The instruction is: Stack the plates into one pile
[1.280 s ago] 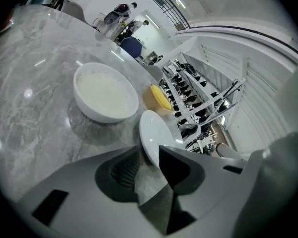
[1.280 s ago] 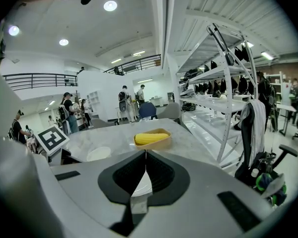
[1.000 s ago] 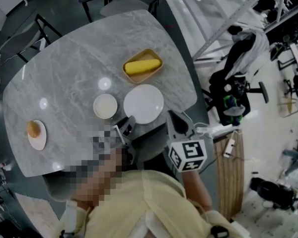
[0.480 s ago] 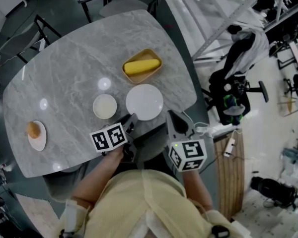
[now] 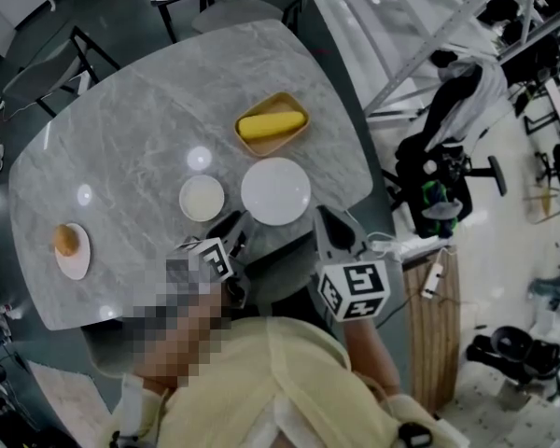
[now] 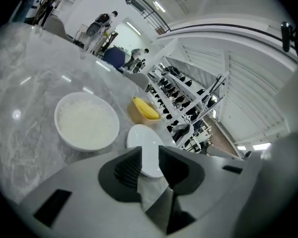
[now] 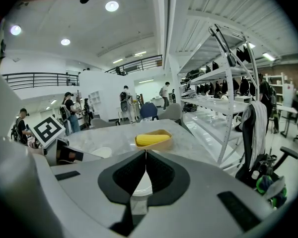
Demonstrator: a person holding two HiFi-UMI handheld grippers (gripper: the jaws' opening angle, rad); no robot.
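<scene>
Plates aren't piled yet: the big white plate (image 5: 275,190) & the small white plate (image 5: 202,198) are lying side by side, just apart, mid-frame on the marble table (image 5: 140,129). A third plate (image 5: 75,267) w/ a bun (image 5: 65,240) is sitting well apart at the left edge. We're hovering the left gripper (image 5: 233,224) just below the pair, jaws narrowly apart w/ nothing btwn them. It's prob. lining up on the big plate's near rim, which is showing thru the gap in the left gripper view. We're holding the right gripper (image 5: 329,220) at the table's lower edge, jaws pressed together & empty, seemingly parked out of the way. A wooden tray (image 5: 278,145) w/ yellow food (image 5: 271,123) is sitting above the big plate, not for the pile
</scene>
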